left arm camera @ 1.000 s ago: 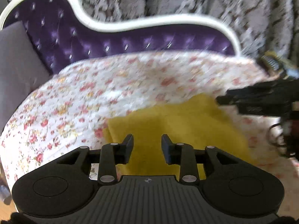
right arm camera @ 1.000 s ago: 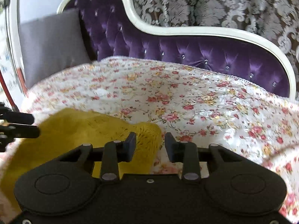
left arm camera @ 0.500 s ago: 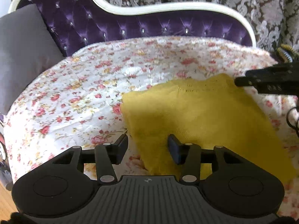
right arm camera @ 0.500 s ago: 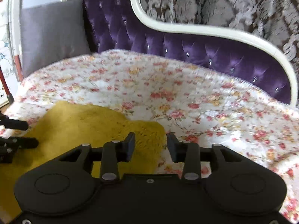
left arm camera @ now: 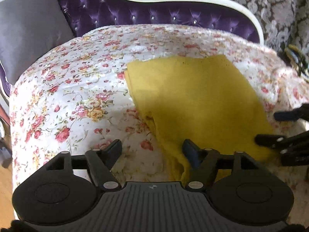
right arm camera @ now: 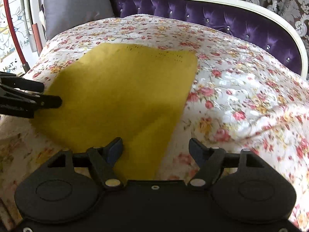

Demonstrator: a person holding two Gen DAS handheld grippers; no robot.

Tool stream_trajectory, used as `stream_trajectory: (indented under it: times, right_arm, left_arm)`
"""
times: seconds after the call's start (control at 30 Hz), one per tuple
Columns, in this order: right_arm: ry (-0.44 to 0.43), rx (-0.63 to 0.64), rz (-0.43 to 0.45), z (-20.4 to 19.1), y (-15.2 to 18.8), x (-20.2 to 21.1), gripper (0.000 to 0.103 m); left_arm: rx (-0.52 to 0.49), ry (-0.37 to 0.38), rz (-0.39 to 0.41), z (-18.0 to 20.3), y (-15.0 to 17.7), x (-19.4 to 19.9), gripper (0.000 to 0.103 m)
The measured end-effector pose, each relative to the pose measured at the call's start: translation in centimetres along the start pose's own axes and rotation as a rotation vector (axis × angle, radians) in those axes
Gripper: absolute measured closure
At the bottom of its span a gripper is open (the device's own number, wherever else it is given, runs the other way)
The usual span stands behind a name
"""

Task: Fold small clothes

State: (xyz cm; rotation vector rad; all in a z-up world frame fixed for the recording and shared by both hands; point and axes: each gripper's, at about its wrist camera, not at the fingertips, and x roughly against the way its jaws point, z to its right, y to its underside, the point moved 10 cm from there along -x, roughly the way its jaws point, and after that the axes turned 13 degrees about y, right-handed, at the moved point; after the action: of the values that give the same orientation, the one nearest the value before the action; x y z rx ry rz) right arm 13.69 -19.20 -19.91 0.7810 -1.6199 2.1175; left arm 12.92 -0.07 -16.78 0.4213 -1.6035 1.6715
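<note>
Here, a folded mustard-yellow knit garment (left arm camera: 195, 100) lies flat on the white floral-print bedspread (left arm camera: 63, 89).

The left gripper (left arm camera: 152, 150) has its fingers spread wide, the garment's near-left edge between them, touching nothing visibly. The right gripper (right arm camera: 156, 147) is likewise spread, straddling the garment's near-right edge. Beyond both stands a purple tufted headboard (right arm camera: 231, 25).

Purple tufted sofa (right arm camera: 222, 19), floral cover (left arm camera: 63, 89), grey cushion (left arm camera: 29, 29), damask curtain (left arm camera: 270, 5)

A mustard-yellow knit garment (left arm camera: 197, 100) (right arm camera: 123, 92) lies folded flat into a rough rectangle on the floral bedspread (left arm camera: 67, 89) (right arm camera: 241, 89), near its front edge.
</note>
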Motion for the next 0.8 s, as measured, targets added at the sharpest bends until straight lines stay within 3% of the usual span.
stream_trajectory:
  times: [0.1,0.17,0.3,0.5,0.6,0.7,0.8]
  right_arm:
    - [-0.012,-0.06,0.034,0.9,-0.7,1.8,0.018]
    - [-0.036,-0.132,0.066,1.7,-1.5,2.9,0.001]
    - [-0.015,-0.214,0.146,2.9,-3.2,5.5,0.001]
    - [-0.03,-0.239,0.214,2.8,-5.0,8.7,0.001]
    - [0.031,-0.269,0.219,3.2,-5.2,10.1,0.001]
    - [0.099,-0.301,0.225,3.8,-5.1,11.1,0.001]
    - [0.105,-0.292,0.237,3.7,-4.9,11.7,0.001]
  left_arm:
    - [0.024,0.02,0.004,0.5,-0.4,0.8,0.033]
    - [0.018,0.028,0.04,1.3,-1.1,1.9,0.033]
    - [0.011,0.019,0.095,3.1,-3.0,4.1,0.033]
    - [-0.02,-0.131,0.182,5.1,-6.0,8.2,0.033]
    - [0.03,-0.192,0.206,5.0,-6.7,9.8,0.033]
    - [0.041,-0.149,0.228,5.5,-6.9,10.7,0.033]
    - [0.06,-0.095,0.206,5.7,-6.2,10.6,0.033]
